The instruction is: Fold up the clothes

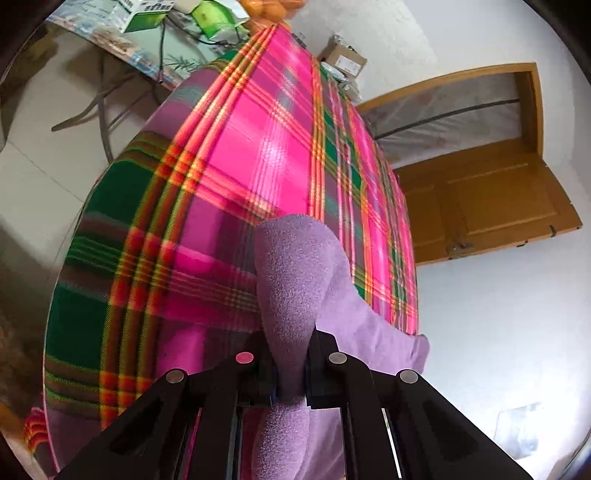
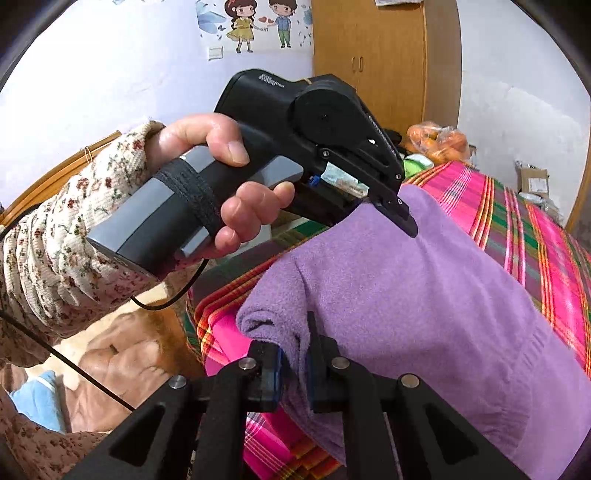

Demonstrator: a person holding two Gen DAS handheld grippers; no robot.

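A purple knitted garment [image 2: 424, 295] lies over a pink, green and orange plaid blanket [image 1: 240, 166]. In the left wrist view my left gripper [image 1: 290, 373] is shut on a bunched fold of the purple garment [image 1: 295, 280], which rises between the fingers. The right wrist view shows my right gripper [image 2: 293, 373] shut on another bunched edge of the same garment near the blanket's edge. The left gripper [image 2: 400, 218] also appears there, held by a hand [image 2: 221, 177] in a floral sleeve, its fingers clamped on the garment's far side.
A wooden door [image 1: 491, 206] stands beyond the blanket on the right. A cluttered table with boxes [image 1: 147, 14] and a bag of oranges [image 2: 439, 140] sit at the far end. A wooden wardrobe [image 2: 384, 62] and a brown blanket [image 2: 122, 362] are nearby.
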